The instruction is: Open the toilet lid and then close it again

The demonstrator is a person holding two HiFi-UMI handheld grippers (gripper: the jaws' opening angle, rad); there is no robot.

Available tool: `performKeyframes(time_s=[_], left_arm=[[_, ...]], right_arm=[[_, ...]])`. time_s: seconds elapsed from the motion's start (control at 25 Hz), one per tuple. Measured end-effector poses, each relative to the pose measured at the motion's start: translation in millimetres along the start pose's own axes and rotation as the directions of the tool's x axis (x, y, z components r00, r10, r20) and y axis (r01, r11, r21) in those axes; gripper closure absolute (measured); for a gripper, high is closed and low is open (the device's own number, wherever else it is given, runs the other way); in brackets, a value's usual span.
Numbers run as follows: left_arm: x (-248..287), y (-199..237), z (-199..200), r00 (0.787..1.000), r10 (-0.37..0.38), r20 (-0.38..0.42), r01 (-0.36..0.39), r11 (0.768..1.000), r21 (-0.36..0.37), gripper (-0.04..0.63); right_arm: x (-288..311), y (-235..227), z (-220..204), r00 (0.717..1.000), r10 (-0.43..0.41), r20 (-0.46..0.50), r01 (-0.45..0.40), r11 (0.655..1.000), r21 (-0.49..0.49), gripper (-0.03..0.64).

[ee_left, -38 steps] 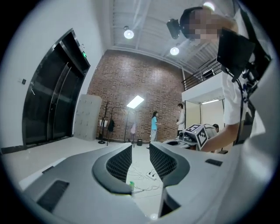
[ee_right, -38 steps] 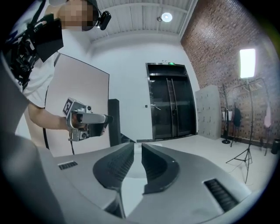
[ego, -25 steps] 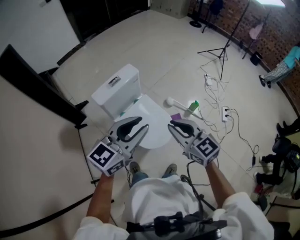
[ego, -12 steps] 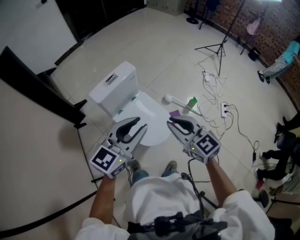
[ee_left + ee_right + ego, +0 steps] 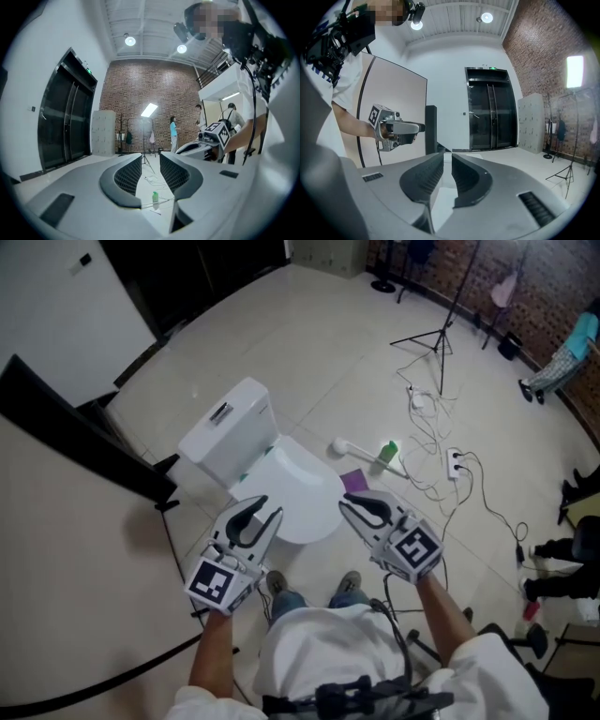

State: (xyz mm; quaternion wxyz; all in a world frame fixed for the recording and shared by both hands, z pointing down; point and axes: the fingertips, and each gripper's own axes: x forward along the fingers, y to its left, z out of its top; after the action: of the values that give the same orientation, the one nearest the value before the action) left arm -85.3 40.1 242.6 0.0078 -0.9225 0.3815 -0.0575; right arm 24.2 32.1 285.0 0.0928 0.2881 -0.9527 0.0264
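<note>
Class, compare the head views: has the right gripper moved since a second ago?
Yes, slightly. The right gripper has drawn back toward the person, away from the purple item beside the toilet.

No words or numbers to read here. Lower frame, the left gripper (image 5: 271, 506) and right gripper (image 5: 345, 507) carry marker cubes (image 5: 211, 584) with square patterns only. The green sign (image 5: 492, 68) above the dark doors (image 5: 490, 112) is too small to read.
</note>
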Motion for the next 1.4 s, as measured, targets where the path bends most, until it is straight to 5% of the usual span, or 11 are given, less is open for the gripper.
performKeyframes(time_s=[0.28,0.4,0.48,0.6,0.72,0.88,1.04,1.16,1.24,1.4], left_arm=[[-2,17,-36,0.992,0.042,-0.116,-0.038,0.999,0.033,0.482],[-5,35,-61,0.982,0.032,-0.186,-0.002,0.987,0.163,0.482],[-11,49,-91,0.956,0.008,-0.292,0.071,0.963,0.259,0.482],[-24,68,-146,0.898,-0.067,-0.436,0.239,0.905,0.352,0.48],[-46,90,-193,0.83,-0.156,-0.535,0.388,0.852,0.353,0.48],[-62,111,-251,0.734,-0.234,-0.637,0.553,0.751,0.361,0.479],[-56,108,-308,0.662,-0.273,-0.698,0.652,0.67,0.356,0.472],[-41,85,-358,0.605,-0.283,-0.744,0.708,0.62,0.339,0.363],[-32,68,-397,0.57,-0.279,-0.773,0.739,0.586,0.333,0.347],[-12,38,-478,0.531,-0.242,-0.812,0.785,0.501,0.364,0.347]], right_arm=[[-23,6,-17,0.999,-0.031,-0.021,0.032,0.999,0.027,0.56],[-19,15,-30,0.996,-0.074,-0.042,0.075,0.996,0.043,0.56],[-11,23,-38,0.991,-0.125,-0.045,0.128,0.99,0.061,0.56],[10,32,-54,0.972,-0.224,-0.069,0.23,0.968,0.103,0.56],[43,49,-69,0.944,-0.308,-0.119,0.323,0.935,0.148,0.56],[81,75,-83,0.913,-0.38,-0.146,0.405,0.887,0.221,0.56],[104,85,-92,0.905,-0.389,-0.172,0.417,0.893,0.171,0.56],[107,86,-108,0.912,-0.38,-0.157,0.404,0.9,0.166,0.56],[107,84,-131,0.916,-0.372,-0.151,0.396,0.899,0.187,0.56],[103,75,-199,0.918,-0.363,-0.161,0.393,0.888,0.24,0.56]])
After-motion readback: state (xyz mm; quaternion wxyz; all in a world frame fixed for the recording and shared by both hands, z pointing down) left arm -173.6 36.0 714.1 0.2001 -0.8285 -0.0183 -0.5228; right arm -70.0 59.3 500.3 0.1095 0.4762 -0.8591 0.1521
